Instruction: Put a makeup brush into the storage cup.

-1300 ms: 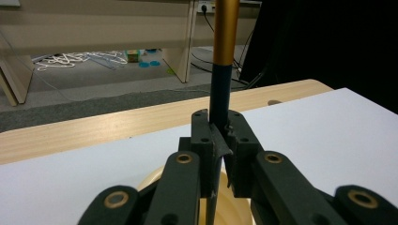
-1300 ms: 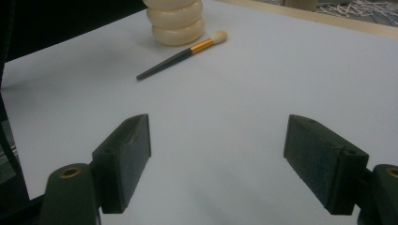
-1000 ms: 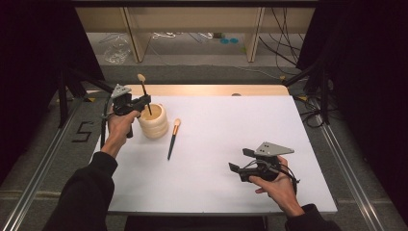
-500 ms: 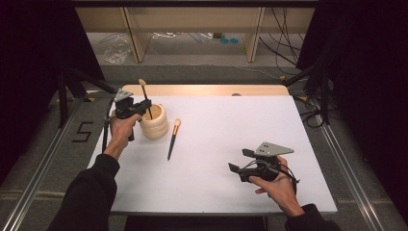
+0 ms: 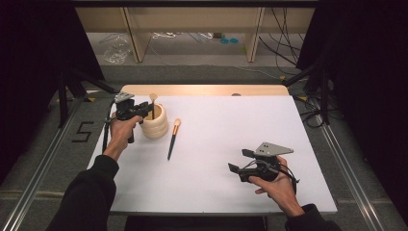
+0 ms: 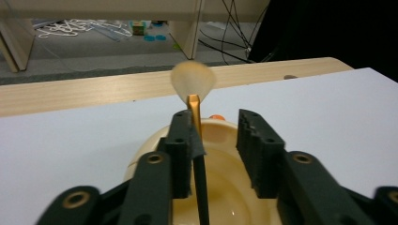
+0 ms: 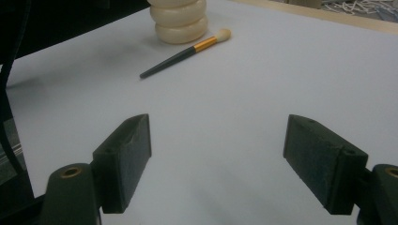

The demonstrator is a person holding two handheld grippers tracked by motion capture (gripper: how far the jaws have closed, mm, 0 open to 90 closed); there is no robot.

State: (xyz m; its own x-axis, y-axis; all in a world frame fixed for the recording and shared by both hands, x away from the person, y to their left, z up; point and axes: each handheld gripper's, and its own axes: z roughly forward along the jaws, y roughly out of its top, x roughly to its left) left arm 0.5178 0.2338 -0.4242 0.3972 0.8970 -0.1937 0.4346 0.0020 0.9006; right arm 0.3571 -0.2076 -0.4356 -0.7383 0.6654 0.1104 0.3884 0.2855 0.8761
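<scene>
Left gripper (image 5: 144, 109): over the cup, jaws have just been opening; brush handle leans on one pad, the other pad stands clear, so released.
Brush in cup (image 6: 193, 82): upright in the cream cup (image 5: 155, 126), bristles up, handle down inside.
Cup: near the table's (image 5: 231, 125) far left corner, just beside the left hand.
Second brush (image 5: 172, 139): flat on the table right of the cup, bristles toward it.
Right gripper (image 5: 243, 166): near right, jaws wide apart, nothing between them.

Bare white table (image 5: 231, 130) right of lying brush (image 5: 173, 138)
</scene>
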